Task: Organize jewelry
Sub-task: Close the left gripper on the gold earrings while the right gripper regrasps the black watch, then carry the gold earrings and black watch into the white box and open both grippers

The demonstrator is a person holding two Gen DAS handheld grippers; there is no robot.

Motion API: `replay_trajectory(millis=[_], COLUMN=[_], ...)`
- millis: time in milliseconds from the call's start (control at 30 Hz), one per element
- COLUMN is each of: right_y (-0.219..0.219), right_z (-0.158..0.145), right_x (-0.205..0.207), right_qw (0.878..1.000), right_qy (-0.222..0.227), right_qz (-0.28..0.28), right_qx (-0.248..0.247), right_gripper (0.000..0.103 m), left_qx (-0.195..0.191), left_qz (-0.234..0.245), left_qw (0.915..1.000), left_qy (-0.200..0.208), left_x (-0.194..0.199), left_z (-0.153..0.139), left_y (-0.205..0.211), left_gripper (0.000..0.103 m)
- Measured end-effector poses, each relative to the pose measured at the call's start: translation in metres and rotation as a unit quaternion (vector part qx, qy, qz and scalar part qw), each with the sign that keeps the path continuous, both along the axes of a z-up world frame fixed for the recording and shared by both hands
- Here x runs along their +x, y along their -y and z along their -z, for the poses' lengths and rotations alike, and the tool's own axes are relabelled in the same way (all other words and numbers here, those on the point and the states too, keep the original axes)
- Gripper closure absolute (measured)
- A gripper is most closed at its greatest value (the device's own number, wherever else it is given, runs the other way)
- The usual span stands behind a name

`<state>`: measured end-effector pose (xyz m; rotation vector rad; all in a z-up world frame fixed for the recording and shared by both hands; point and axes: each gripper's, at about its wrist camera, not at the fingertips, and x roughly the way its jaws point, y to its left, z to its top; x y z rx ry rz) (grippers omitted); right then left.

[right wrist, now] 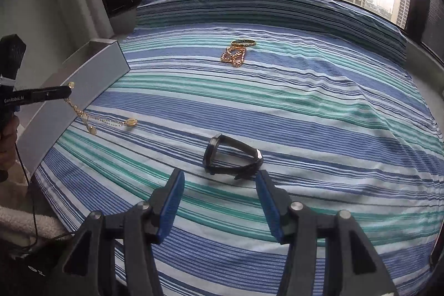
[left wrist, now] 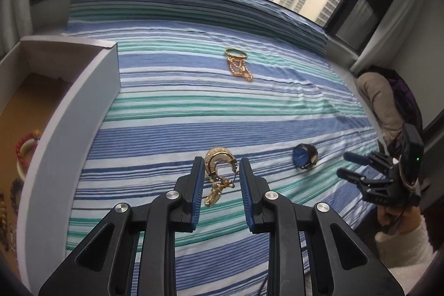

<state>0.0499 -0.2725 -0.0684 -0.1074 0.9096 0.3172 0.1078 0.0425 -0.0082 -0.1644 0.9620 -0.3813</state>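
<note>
The left gripper [left wrist: 219, 171] has its jaws narrowed on a gold necklace [left wrist: 219, 165], gripping it near one end; from the right wrist view the chain [right wrist: 91, 115] hangs from the tips and slants down to the right, its far end with a gold pendant trailing on the striped bedspread [right wrist: 305, 107]. It hangs just in front of the long side of the grey box [left wrist: 83, 101] at the left edge of the bed, whose long axis runs near to far. Inside the box lie a red bead bracelet [left wrist: 23, 142] and other pieces too blurred to tell.

The right gripper [right wrist: 220, 190] stands about half open and empty, just short of a dark wristwatch [right wrist: 231, 158]. The watch lies on its side, strap closed in a loop, long axis left to right, its blue dial [left wrist: 301, 157] facing left.

Farther off, mid-bed, a gold bangle [right wrist: 244, 43] touches a heap of gold chain [right wrist: 233, 57] on its near side.
</note>
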Motion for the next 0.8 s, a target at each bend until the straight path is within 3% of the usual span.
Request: replay_trajectory(millis=[100, 267, 300, 333, 367, 567, 667, 800], right_y=[-0.024, -0.037, -0.036, -0.035, -0.033, -0.04, -0.068, -0.126], right_z=[0.015, 0.049, 0.052, 0.052, 0.05, -0.001, -0.041, -0.09], right_x=[0.018, 0.06, 0.063, 0.065, 0.065, 0.049, 0.043, 0.047], right_qw=[0.999, 0.996, 0.996, 0.995, 0.995, 0.997, 0.995, 0.986], right_qy=[-0.014, -0.068, -0.079, -0.087, -0.088, -0.057, -0.03, 0.008], right_qz=[-0.042, -0.037, -0.037, -0.036, -0.032, -0.037, -0.077, -0.147], right_qx=[-0.026, -0.042, -0.034, -0.025, -0.019, 0.032, 0.054, 0.08], right_gripper=[0.048, 0.052, 0.062, 0.084, 0.089, 0.09, 0.09, 0.09], left_qx=[0.001, -0.009, -0.013, -0.014, -0.013, -0.02, -0.026, 0.001], left_qz=[-0.011, -0.032, -0.035, -0.039, -0.044, -0.08, -0.109, -0.157], left_qw=[0.9999, 0.9994, 0.9992, 0.999, 0.9987, 0.9952, 0.991, 0.9816], left_qy=[0.009, 0.013, 0.015, 0.019, 0.024, 0.053, 0.074, 0.109], left_x=[-0.005, -0.013, -0.015, -0.018, -0.021, -0.042, -0.055, -0.073], left_z=[-0.012, -0.029, -0.035, -0.04, -0.046, -0.088, -0.116, -0.15], left_y=[-0.005, -0.015, -0.018, -0.023, -0.026, -0.06, -0.089, -0.13], left_gripper=[0.079, 0.079, 0.079, 0.079, 0.079, 0.079, 0.079, 0.079])
